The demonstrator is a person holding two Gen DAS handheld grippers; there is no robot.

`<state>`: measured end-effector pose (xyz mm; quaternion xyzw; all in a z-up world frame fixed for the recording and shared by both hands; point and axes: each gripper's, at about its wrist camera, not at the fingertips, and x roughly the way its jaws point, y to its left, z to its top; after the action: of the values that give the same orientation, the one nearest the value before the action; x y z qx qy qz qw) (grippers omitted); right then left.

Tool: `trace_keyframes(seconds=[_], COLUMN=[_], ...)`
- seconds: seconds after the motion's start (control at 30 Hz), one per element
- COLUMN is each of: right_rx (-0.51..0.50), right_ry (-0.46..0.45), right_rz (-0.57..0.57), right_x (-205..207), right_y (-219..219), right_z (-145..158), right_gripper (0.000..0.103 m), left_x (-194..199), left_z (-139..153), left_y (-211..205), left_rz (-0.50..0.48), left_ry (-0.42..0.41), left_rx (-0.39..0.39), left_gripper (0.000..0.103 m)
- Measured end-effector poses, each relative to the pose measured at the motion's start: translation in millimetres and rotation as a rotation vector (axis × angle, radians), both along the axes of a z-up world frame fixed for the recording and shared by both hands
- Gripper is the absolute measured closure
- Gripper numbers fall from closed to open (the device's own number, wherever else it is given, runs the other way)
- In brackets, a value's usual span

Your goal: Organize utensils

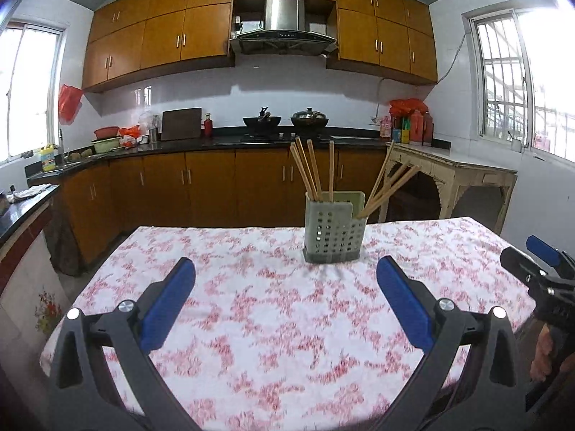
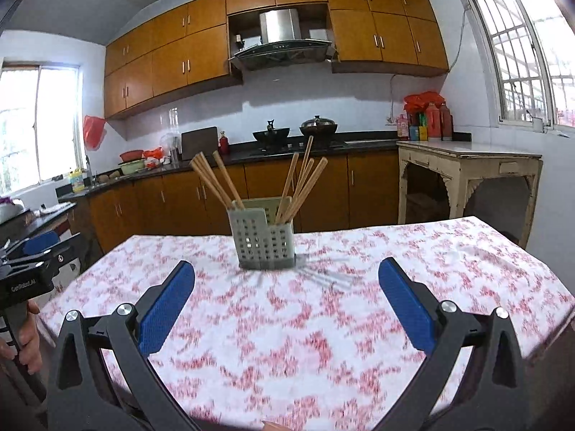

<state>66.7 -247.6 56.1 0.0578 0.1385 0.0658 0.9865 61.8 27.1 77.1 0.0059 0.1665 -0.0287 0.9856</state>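
My left gripper and right gripper, both spread wide and empty, above the floral worktop; chopsticks already standing in the holder mid-worktop; sorting seemingly finished, next a check.

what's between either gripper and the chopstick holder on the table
Nothing visible. Only bare floral tablecloth lies between the open left gripper and the holder, and between the open right gripper and the holder in the right wrist view. The chopsticks stand inside the holder.
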Motion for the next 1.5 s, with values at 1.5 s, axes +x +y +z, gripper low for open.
trace_keyframes(seconds=[1.5], right_rx=[0.013], right_ry=[0.091], right_rz=[0.04], right_x=[-41.7], right_y=[13.7], right_z=[-54.4], right_gripper=[0.002], left_x=[-52.0], left_z=[-78.6], left_y=[-9.1], left_rz=[0.057], left_ry=[0.063], left_rx=[-0.022], left_gripper=[0.004])
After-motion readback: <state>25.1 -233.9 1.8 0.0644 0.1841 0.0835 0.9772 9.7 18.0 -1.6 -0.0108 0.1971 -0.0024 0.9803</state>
